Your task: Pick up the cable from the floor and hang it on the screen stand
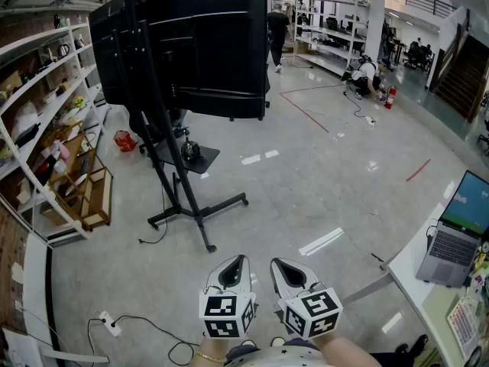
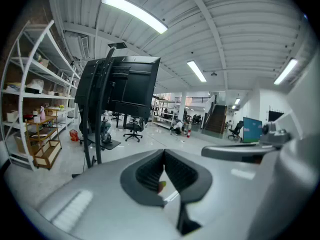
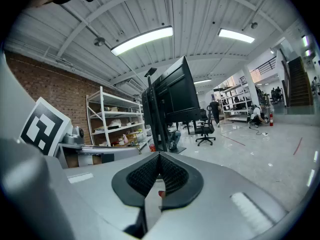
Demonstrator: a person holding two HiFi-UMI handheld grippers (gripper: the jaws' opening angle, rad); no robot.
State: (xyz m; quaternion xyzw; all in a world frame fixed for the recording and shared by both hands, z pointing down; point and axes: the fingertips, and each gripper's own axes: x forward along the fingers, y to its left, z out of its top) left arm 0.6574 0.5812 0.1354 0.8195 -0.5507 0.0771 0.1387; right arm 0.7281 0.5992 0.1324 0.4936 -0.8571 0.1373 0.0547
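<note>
Left claw (image 1: pixel 238 261) and right claw (image 1: pixel 276 264) are both clenched on nothing. The cable (image 1: pixel 153 321) lies on the floor (image 1: pixel 306 182) at 8 o'clock, with the screen stand (image 1: pixel 176 197) at 11. Best to turn left, stoop, release one claw and pinch the slack clear of the power strip (image 1: pixel 111 324).

Open laptop (image 1: pixel 458 229), white shelving (image 1: pixel 47 38)

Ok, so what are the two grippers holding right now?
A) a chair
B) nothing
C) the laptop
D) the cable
B: the left gripper and the right gripper each have their fingers shut together with nothing between them, and a black cable lies on the floor by the foot of the screen stand.
</note>
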